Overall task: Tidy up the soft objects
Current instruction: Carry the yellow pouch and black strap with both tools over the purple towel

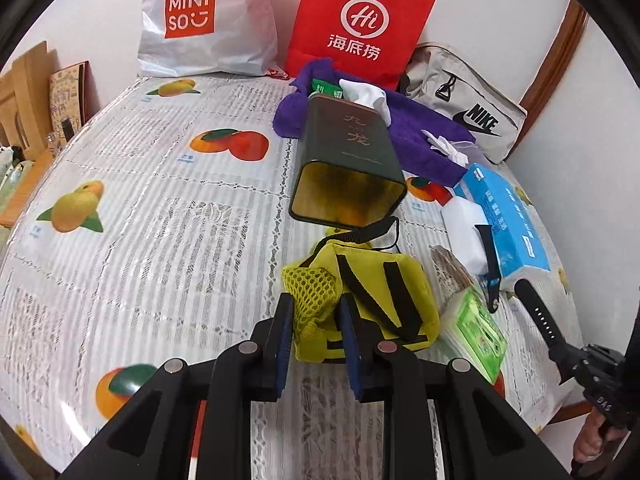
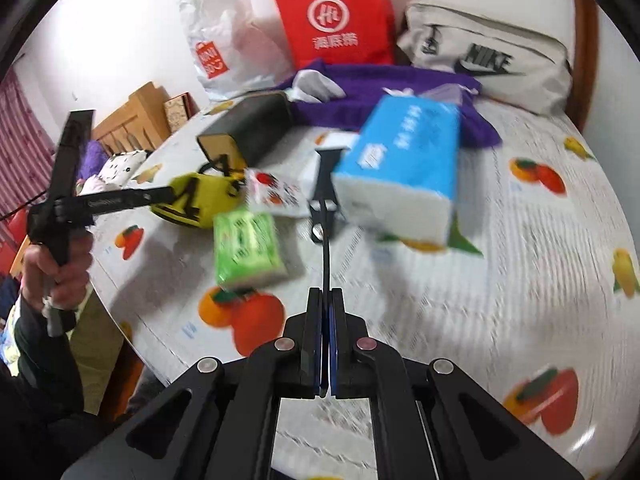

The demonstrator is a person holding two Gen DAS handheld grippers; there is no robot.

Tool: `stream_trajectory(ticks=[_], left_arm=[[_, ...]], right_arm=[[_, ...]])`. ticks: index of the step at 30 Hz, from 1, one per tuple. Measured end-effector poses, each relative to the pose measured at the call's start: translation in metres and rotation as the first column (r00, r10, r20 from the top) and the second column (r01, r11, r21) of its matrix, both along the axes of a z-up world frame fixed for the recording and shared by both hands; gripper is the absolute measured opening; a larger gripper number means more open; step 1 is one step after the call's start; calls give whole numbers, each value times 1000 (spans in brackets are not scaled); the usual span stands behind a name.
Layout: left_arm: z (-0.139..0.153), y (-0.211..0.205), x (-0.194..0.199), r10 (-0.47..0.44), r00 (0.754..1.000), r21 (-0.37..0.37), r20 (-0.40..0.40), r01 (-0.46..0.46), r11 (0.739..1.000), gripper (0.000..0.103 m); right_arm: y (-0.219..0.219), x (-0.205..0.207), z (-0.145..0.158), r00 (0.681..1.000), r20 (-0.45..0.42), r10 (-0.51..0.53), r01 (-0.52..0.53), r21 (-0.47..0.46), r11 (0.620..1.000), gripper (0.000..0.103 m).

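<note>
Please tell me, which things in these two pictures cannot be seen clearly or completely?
- Right wrist view: small print on the blue tissue pack and green tissue pack is smeared by motion blur.
- Left wrist view: the yellow pouch is partly covered by the left gripper pinching it.
- Left wrist view: what lies inside the dark tin beyond its open mouth is in shadow.
- Both views: the tops of the red bag are cut by the frame edge.

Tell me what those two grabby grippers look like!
Both are black plastic. The left gripper and right gripper each have two flat fingers with blue pads, angular black arms with cut-out holes, and round silver bolts. The hand holding the left gripper's handle comes from a dark sleeve.
</note>
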State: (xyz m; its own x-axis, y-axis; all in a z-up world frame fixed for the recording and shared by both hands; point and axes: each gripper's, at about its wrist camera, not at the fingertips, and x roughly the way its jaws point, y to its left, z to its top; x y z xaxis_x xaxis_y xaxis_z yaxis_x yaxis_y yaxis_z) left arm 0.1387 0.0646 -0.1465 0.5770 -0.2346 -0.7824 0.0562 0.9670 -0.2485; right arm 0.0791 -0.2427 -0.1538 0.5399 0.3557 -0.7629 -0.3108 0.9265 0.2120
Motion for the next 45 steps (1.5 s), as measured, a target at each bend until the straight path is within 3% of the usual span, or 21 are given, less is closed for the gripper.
stream_trajectory(ticks=[10,21,35,45], left_arm=[[14,-5,-9,28,1000,-3,11,-28,1000,22],[61,-13,-10,64,997,-45,52,-61,997,22],[93,-57,54,58,995,-88,79,-51,995,22],[99,-61,96,2,998,-72,60,3,997,22]], right_arm=[[-30,-8,-24,996,-20,-86,86,-23,996,3],[-37,1,19,995,78,61,-66,63,996,3],[-60,78,70,980,151,129,-143,89,986,3],[-57,144,82,987,163,-4,-11,94,995,3]])
